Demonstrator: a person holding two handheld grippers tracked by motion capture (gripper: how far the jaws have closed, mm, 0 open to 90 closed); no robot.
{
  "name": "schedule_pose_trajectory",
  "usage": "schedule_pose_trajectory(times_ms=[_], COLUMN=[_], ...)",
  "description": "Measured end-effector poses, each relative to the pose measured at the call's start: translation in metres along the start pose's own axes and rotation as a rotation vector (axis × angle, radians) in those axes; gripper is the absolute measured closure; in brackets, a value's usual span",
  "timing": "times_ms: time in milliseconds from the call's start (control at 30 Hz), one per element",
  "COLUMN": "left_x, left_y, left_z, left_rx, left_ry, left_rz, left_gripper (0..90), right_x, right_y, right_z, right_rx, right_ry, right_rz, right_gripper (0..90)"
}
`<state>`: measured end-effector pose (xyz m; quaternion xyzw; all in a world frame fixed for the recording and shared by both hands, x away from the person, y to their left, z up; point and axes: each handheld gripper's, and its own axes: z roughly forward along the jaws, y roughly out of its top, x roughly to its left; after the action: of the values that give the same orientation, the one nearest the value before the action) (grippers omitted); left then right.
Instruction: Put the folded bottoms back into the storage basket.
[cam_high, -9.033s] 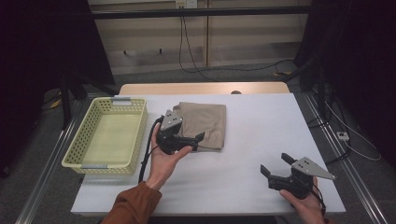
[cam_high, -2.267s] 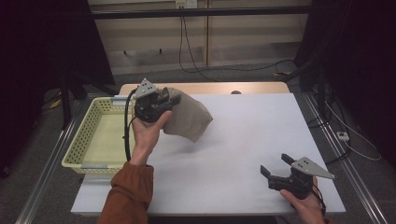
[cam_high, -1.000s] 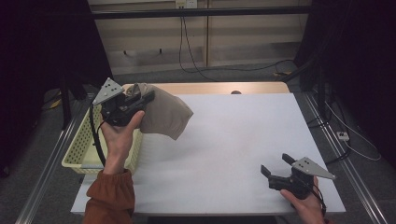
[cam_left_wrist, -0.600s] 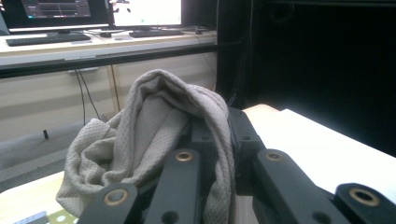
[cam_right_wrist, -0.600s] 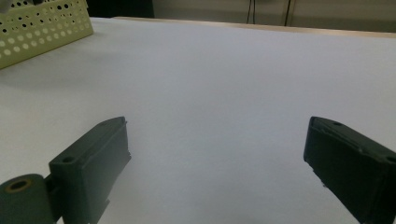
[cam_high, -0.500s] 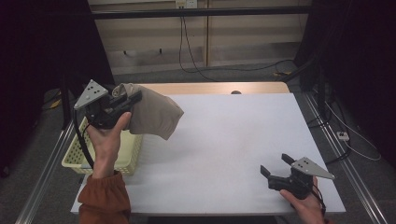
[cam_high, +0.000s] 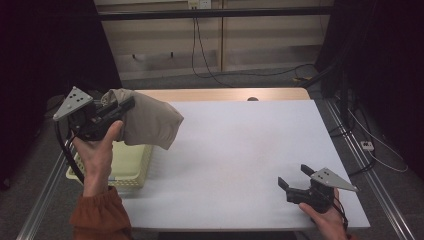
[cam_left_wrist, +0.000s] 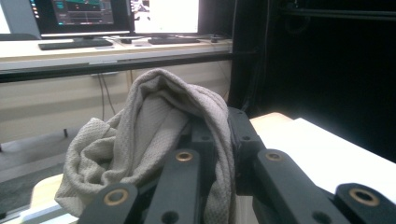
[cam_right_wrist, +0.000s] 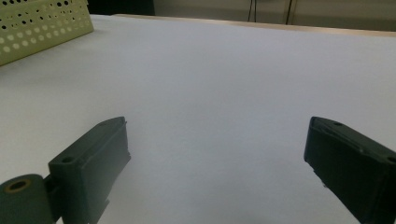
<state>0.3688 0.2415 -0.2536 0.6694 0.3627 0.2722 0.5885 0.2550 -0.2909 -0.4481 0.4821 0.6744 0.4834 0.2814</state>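
Note:
A beige-grey folded cloth (cam_high: 147, 122) hangs in the air at the left of the high view, above the yellow perforated basket (cam_high: 131, 167). My left gripper (cam_high: 122, 106) is shut on the cloth's upper edge. In the left gripper view the cloth (cam_left_wrist: 144, 126) bunches over and between the black jaws, which stand close together. My right gripper (cam_high: 294, 179) rests low at the table's front right, open, with nothing between its fingers. The right gripper view has its two jaws wide apart over bare white table (cam_right_wrist: 224, 93).
The white table (cam_high: 240, 145) stretches between both hands. The basket's corner (cam_right_wrist: 42, 23) lies far off in the right gripper view. Cables hang behind the table, and monitors stand on a desk (cam_left_wrist: 112, 46) in the left gripper view.
My left hand has carried the cloth further left and slightly up, from over the table's left part to above the basket. The right gripper has stayed where it was.

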Motion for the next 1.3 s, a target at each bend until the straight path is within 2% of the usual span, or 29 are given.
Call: schedule_pose_trajectory(times_ms=[67,400,533,667,1000,1133,1300], left_x=[0.005,0.02,0.027,0.035,0.053,0.061,0.068], left_y=[0.0,-0.001,-0.003,-0.004,-0.007,-0.013,-0.019], left_z=[-0.003,-0.022,-0.025,-0.031,-0.051,-0.053,-0.048], left_rx=[-0.007,-0.02,-0.01,0.011,0.008,0.019,0.078], left_ry=[-0.008,0.019,0.033,0.021,0.048,0.071,0.097], left_rz=[-0.016,-0.023,-0.038,-0.024,-0.046,-0.057,-0.052], left_gripper=[83.5,83.5,83.5,83.4,83.4,83.4,83.4], right_x=[0.0,0.001,0.001,0.001,0.002,0.001,0.001], right_y=[0.0,0.0,0.0,0.0,0.0,0.0,0.0], right_z=[-0.001,-0.002,-0.002,-0.002,-0.002,-0.001,-0.001], right_rx=[0.0,-0.003,-0.004,-0.006,-0.002,-0.002,0.0], right_ry=[0.0,0.004,0.002,0.004,0.008,0.008,0.01], right_rz=[0.0,-0.002,-0.004,-0.002,-0.003,0.0,-0.001], right_gripper=[6.2,6.3,6.3,6.3,6.2,6.2,6.2])
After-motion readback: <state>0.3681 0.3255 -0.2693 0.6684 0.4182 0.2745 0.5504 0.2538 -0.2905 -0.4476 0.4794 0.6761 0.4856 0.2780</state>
